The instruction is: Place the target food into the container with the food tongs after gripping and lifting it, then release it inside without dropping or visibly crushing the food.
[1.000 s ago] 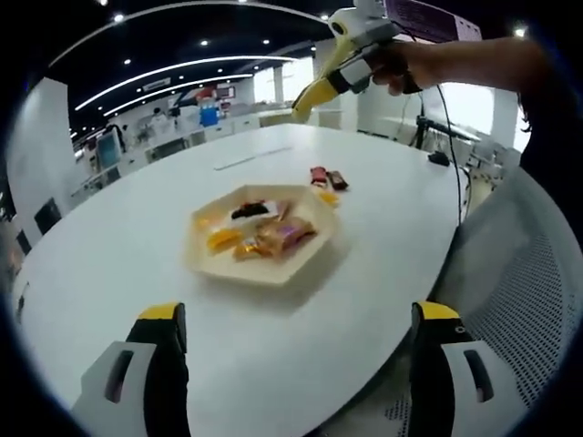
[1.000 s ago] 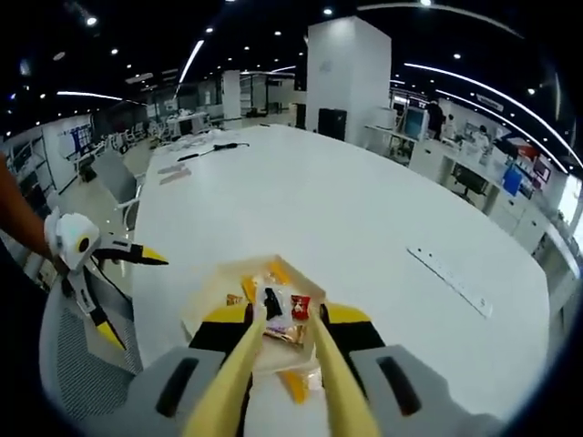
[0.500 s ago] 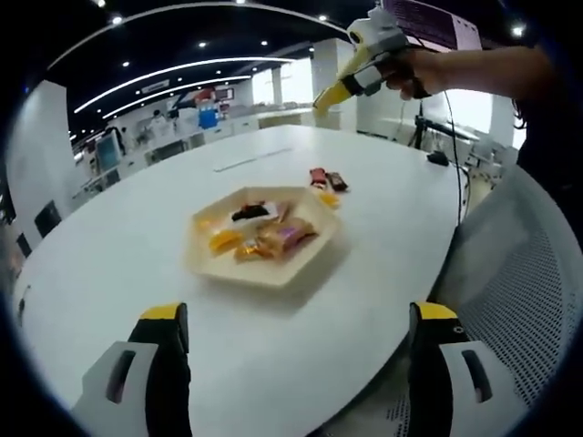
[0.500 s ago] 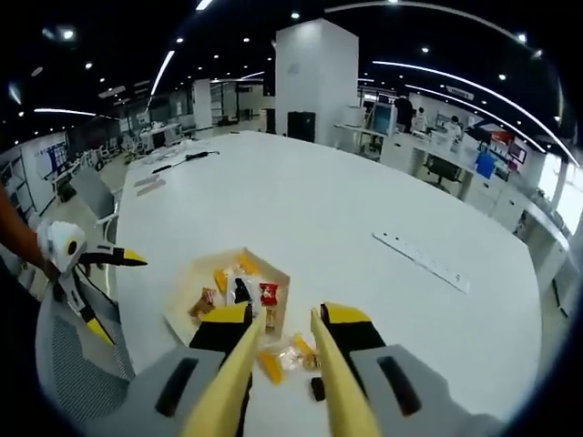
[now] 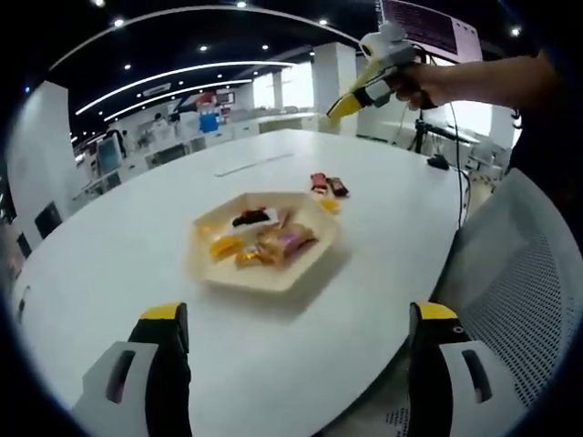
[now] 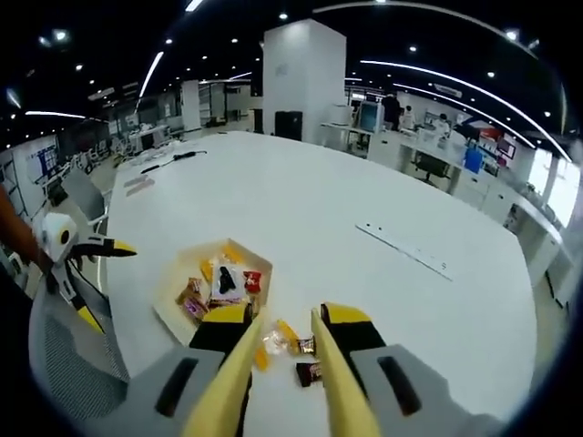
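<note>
Table (image 5: 118, 264) smooth matt; snack wrappers (image 5: 273, 241) glossy.

Left gripper view: low and near the surface (image 5: 137, 264) edge, looking across it, hexagonal tray (image 5: 264, 238) at mid-distance just above centre, right gripper (image 5: 342, 102) high at 1 o'clock. Right gripper view: high above the surface (image 6: 364, 273), angled down, tray (image 6: 214, 278) near at 8 o'clock, left gripper (image 6: 100, 273) at 9 o'clock. Shared: tray, loose wrapped snacks (image 6: 293, 350) beside it, white surface, office beyond.
</note>
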